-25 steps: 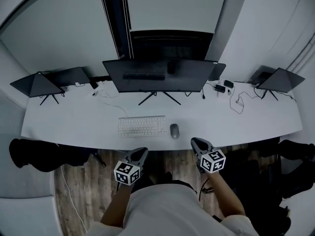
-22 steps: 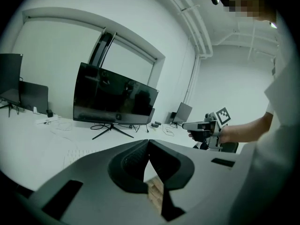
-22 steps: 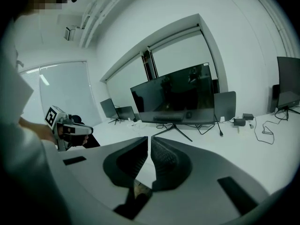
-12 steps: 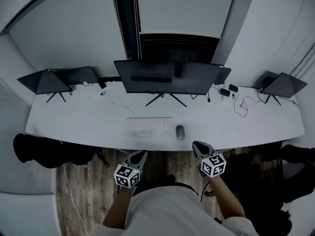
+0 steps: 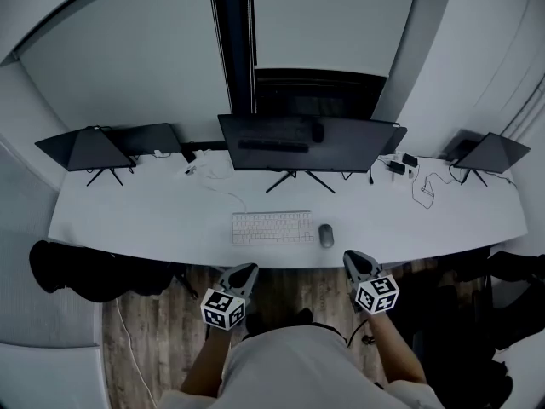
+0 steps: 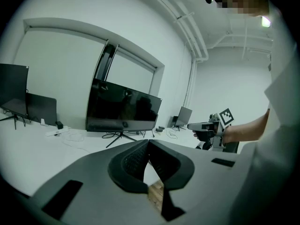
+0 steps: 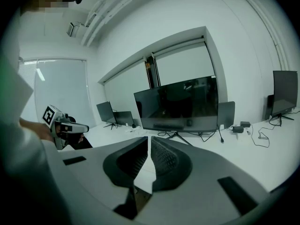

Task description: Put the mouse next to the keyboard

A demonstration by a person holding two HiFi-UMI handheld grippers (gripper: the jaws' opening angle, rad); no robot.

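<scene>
A grey mouse (image 5: 326, 235) lies on the white desk (image 5: 145, 220), just right of the white keyboard (image 5: 272, 227). Both grippers hang below the desk's front edge, over the wooden floor. My left gripper (image 5: 243, 271) is shut with nothing between its jaws, left of the keyboard's line. My right gripper (image 5: 355, 261) is shut and empty too, a little right of the mouse and nearer to me. In the left gripper view the jaws (image 6: 149, 146) meet at their tips, and the right gripper's own view (image 7: 149, 144) shows the same. Mouse and keyboard are hidden in both gripper views.
A large dark monitor (image 5: 311, 144) stands behind the keyboard on a splayed stand. Smaller tilted screens (image 5: 92, 149) (image 5: 494, 152) sit at the desk's two ends. Cables and small adapters (image 5: 413, 177) lie at the back right. Black chairs (image 5: 72, 267) are tucked under the desk.
The head view has shifted, so desk, keyboard and mouse sit further right and slightly lower in the picture. Both grippers stay shut below the desk edge, in the same pose.
</scene>
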